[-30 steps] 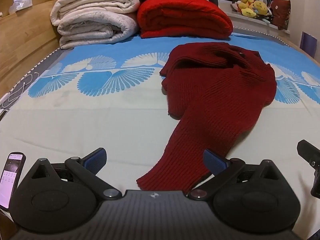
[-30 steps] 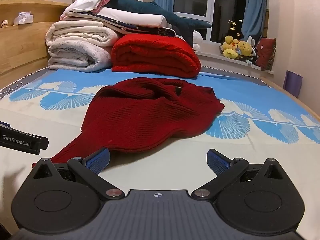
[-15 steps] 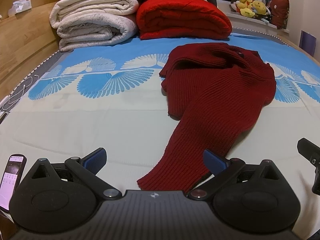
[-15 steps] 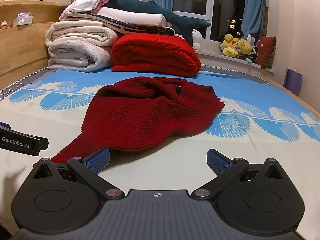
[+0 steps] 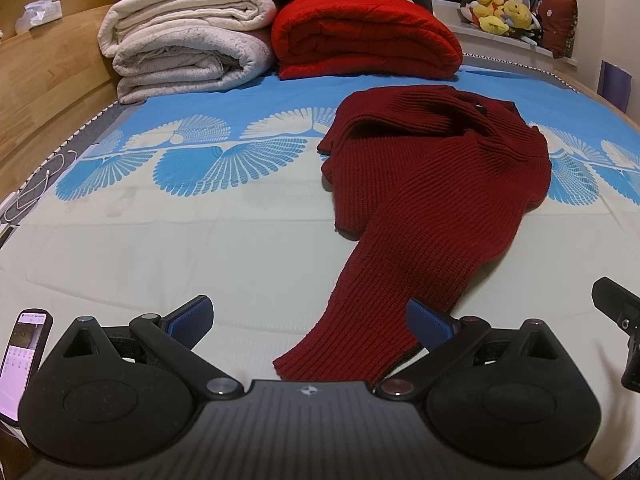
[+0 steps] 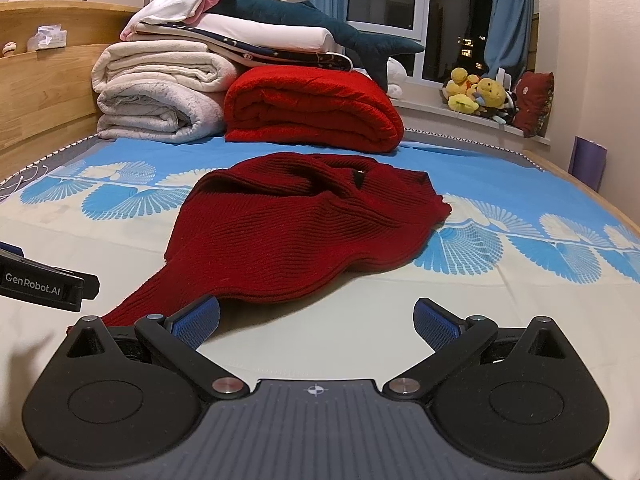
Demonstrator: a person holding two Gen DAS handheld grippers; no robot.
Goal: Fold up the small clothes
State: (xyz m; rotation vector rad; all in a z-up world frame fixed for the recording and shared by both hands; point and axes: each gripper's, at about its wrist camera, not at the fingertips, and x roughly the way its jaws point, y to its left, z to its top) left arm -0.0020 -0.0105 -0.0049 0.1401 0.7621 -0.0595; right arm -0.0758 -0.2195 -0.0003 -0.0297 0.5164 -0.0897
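Observation:
A dark red ribbed knit sweater (image 5: 432, 184) lies crumpled on the bed, one long sleeve (image 5: 360, 320) stretched toward me. My left gripper (image 5: 310, 318) is open just above the mattress, and the sleeve's cuff lies between its blue pads, near the right one (image 5: 430, 320). In the right wrist view the same sweater (image 6: 304, 224) lies ahead and to the left. My right gripper (image 6: 316, 320) is open over bare sheet, its left pad (image 6: 198, 320) beside the sleeve end. Nothing is held.
Folded white blankets (image 5: 188, 44) and a red blanket (image 5: 364, 36) are stacked at the bed's far end against the wooden headboard (image 5: 44, 76). A phone (image 5: 24, 360) sits at the lower left. Plush toys (image 6: 476, 92) line the windowsill. The bed sheet (image 5: 160, 240) is bare to the left.
The left gripper has crept slightly forward toward the sleeve cuff. The right gripper has barely moved, and the sweater lies as before.

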